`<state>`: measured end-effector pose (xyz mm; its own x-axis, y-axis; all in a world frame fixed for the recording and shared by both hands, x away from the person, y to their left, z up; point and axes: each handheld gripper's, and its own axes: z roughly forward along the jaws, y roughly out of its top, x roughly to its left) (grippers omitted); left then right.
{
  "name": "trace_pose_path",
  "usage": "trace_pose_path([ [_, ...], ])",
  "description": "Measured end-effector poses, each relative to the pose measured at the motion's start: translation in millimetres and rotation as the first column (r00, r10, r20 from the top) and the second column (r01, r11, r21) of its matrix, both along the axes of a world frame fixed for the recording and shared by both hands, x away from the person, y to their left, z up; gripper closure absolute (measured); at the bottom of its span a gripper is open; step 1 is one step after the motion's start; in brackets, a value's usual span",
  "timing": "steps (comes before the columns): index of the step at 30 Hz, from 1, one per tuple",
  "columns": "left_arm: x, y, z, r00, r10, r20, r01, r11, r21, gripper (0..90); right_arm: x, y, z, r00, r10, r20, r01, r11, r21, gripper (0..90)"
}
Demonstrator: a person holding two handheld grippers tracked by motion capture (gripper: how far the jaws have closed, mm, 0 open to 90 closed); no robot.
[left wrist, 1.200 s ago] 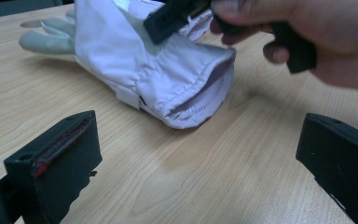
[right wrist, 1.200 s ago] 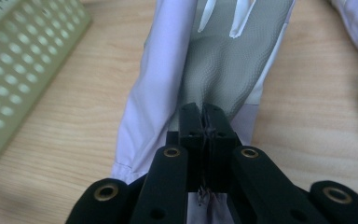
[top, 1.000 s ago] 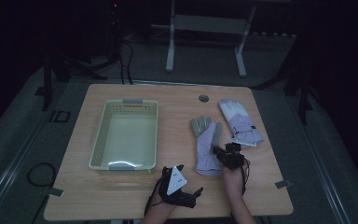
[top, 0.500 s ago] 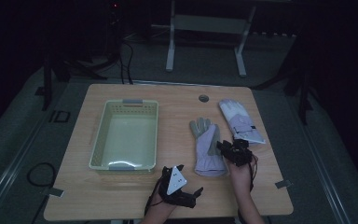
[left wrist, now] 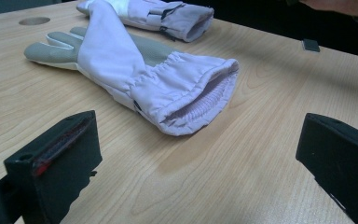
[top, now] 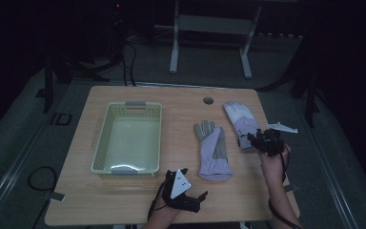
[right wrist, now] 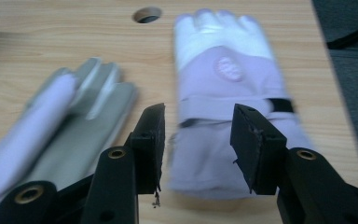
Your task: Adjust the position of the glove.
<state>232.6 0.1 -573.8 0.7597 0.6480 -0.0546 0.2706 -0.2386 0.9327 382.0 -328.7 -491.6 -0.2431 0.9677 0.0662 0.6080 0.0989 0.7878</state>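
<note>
Two lavender gloves lie on the wooden table (top: 171, 107). The middle glove (top: 212, 150) lies with its grey palm side up and its cuff (left wrist: 191, 100) facing my left gripper (left wrist: 196, 158). That gripper (top: 194, 185) rests near the table's front edge, jaws wide apart, a short way from the cuff. The right glove (top: 240, 124) lies back up, a strap across its wrist (right wrist: 233, 107). My right gripper (top: 256, 139) hovers over this glove's cuff end (right wrist: 205, 163), open, with nothing gripped.
A pale green plastic basket (top: 106, 136) stands on the table's left half with nothing inside. A round cable hole (top: 208, 100) sits at the back centre. A small dark tab (left wrist: 311, 45) lies near the right edge. Bare wood runs along the front.
My right gripper has moved right and away from me, from beside the middle glove's cuff to the right glove's cuff. The left gripper has stayed put.
</note>
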Motion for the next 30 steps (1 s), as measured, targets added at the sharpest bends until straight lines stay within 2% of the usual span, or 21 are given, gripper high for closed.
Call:
trace_pose_path([
  [6,0.3,0.1,0.0,1.0,-0.002,-0.001,0.002,1.0,-0.003,0.1,21.3,-13.4,-6.5,0.9987,0.034,-0.038,-0.033,0.999,0.01,52.3],
  [12,0.3,0.1,0.0,1.0,-0.002,-0.001,0.002,1.0,-0.004,0.1,33.8,-16.0,-29.5,0.9945,0.034,-0.099,-0.034,0.999,-0.002,48.8],
  [15,0.2,0.1,0.0,1.0,-0.001,-0.001,0.001,1.0,-0.004,0.1,37.2,-14.8,-44.2,0.9911,0.035,-0.128,-0.039,0.999,-0.033,49.5],
  [16,0.2,0.1,-0.1,1.0,-0.001,-0.001,0.001,1.0,-0.004,0.1,37.3,-14.4,-46.6,0.9909,0.035,-0.13,-0.04,0.998,-0.041,54.6],
  [17,0.1,0.0,0.0,1.0,-0.001,-0.001,0.001,1.0,-0.004,0.1,36.5,-13.3,-47.1,0.9915,0.023,-0.128,-0.032,0.997,-0.07,62.6],
  [18,0.0,-0.1,-0.1,1.0,0.0,-0.001,0.0,1.0,-0.003,0.1,36.3,-12.1,-47.6,0.9922,0.017,-0.124,-0.03,0.994,-0.102,66.0],
  [20,-0.1,-0.2,-0.1,1.0,-0.001,0.001,0.001,1.0,-0.003,0.1,37.2,-9.9,-48.1,0.9906,0.032,-0.133,-0.05,0.99,-0.134,71.6],
  [24,-0.2,-0.2,0.0,1.0,0.0,0.001,0.0,1.0,-0.002,0.1,39.3,-10.1,-46.4,0.9886,0.015,-0.15,-0.033,0.992,-0.122,87.3],
  [26,0.0,0.0,0.0,1.0,0.0,-0.001,0.0,1.0,-0.004,0.1,38.2,-7.8,-45.8,0.9904,0.002,-0.138,-0.02,0.991,-0.132,89.4],
  [30,0.3,0.3,0.0,1.0,-0.001,-0.002,0.001,1.0,-0.002,0.1,34.5,-9.4,-39.1,0.9928,-0.025,-0.117,0.015,0.996,-0.086,90.0],
])
